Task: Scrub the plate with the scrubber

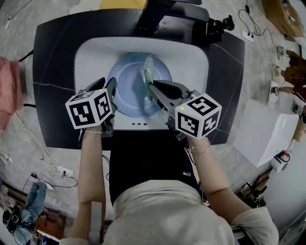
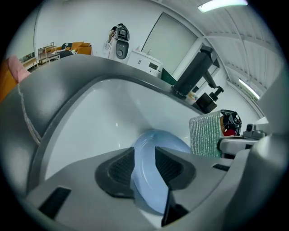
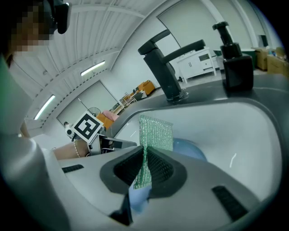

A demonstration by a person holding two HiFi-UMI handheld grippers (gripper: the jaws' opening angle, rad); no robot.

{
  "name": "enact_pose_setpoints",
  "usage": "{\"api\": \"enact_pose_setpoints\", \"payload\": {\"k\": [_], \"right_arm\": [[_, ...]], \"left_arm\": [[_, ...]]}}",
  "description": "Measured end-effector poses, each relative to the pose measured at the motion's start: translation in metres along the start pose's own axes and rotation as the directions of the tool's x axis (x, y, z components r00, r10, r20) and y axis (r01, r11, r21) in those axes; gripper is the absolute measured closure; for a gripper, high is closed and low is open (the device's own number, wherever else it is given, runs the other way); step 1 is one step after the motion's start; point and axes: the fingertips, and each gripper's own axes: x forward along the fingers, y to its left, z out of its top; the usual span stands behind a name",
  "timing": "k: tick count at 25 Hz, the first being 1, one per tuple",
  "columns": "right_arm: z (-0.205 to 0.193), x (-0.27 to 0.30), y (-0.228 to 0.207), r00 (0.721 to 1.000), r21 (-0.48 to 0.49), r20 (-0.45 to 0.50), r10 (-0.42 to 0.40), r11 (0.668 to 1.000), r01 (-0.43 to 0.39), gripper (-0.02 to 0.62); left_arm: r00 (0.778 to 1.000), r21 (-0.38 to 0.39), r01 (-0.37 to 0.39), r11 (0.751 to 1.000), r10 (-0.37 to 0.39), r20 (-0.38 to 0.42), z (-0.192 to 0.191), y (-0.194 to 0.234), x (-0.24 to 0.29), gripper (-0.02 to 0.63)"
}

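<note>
A pale blue plate (image 1: 129,83) lies in the white sink (image 1: 91,52). My left gripper (image 1: 111,86) is at the plate's left rim. In the left gripper view the rim of the plate (image 2: 156,144) runs between the jaws of that gripper (image 2: 144,155), which stand wide and do not clamp it. My right gripper (image 1: 153,85) is shut on a green mesh scrubber (image 1: 148,72), held upright over the right half of the plate. In the right gripper view the scrubber (image 3: 156,133) sticks up from the closed pads of that gripper (image 3: 145,158), with the plate (image 3: 189,151) behind it.
A black faucet (image 1: 153,14) stands at the sink's far side, with a black soap dispenser (image 1: 217,24) to its right on the dark counter (image 1: 52,72). The same faucet (image 3: 165,63) and dispenser (image 3: 235,58) show in the right gripper view.
</note>
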Motion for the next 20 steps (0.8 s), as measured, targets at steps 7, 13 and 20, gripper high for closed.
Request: {"api": "enact_pose_setpoints", "payload": {"k": [7, 13, 20], "right_arm": [[-0.011, 0.012, -0.008, 0.998, -0.021, -0.058, 0.005, 1.0, -0.006, 0.552], [-0.024, 0.02, -0.008, 0.994, -0.03, -0.103, 0.026, 0.999, -0.029, 0.552], [-0.031, 0.024, -0.008, 0.991, -0.022, -0.127, 0.051, 0.998, -0.054, 0.552]], "left_arm": [[0.998, -0.058, -0.052, 0.997, 0.05, -0.044, -0.009, 0.015, 0.014, 0.469], [0.996, -0.071, -0.061, 0.996, 0.056, -0.069, -0.018, 0.021, 0.022, 0.469], [0.992, -0.068, -0.077, 0.995, 0.069, -0.108, -0.03, 0.025, 0.031, 0.488]]}}
